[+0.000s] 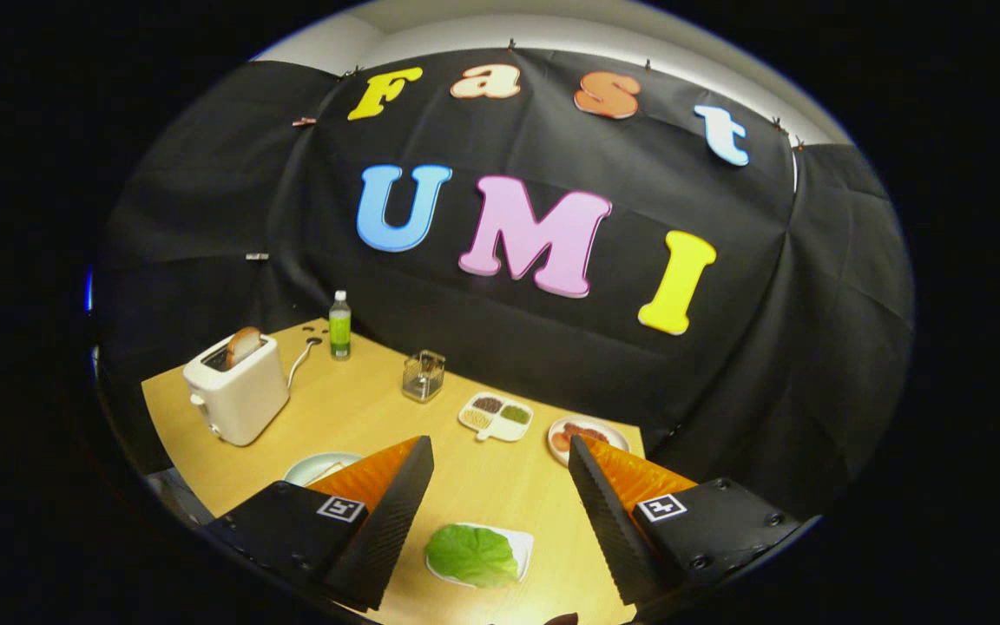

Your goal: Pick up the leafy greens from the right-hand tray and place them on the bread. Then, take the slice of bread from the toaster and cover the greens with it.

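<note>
A green leaf of leafy greens (471,554) lies on a small white tray (519,545) on the wooden table, low between my two fingers. My gripper (500,451) hangs above the table, open, with nothing between its fingers. A pale round plate (319,469) sits behind the left finger, which covers part of it; I cannot make out what lies on it. Farther back on the left stands a white toaster (238,392) with a slice of bread (243,345) sticking up out of its slot.
A green bottle (340,325) stands at the table's far edge beside the toaster's cord. A small clear holder (424,376), a white divided dish (496,415) and a plate of red slices (576,434) sit along the back. The table (361,408) ends at the black cloth wall.
</note>
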Available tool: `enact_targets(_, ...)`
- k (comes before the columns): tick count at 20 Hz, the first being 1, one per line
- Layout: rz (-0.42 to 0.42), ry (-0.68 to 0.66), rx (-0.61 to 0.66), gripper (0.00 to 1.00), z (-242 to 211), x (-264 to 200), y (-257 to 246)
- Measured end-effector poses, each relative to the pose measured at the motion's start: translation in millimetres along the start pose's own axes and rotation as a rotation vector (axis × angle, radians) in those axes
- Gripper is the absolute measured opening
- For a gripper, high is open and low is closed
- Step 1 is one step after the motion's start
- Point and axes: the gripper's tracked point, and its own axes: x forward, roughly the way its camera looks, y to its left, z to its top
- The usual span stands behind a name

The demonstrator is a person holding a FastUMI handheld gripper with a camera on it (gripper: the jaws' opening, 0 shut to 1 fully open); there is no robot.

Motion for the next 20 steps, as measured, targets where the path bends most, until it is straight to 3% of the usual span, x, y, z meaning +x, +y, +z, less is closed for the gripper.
enact_targets(11,0.212,0.409,0.032,0.95,-181,61,12)
enact_targets(20,0.337,0.623,-0.001,0.78,-258,91,32)
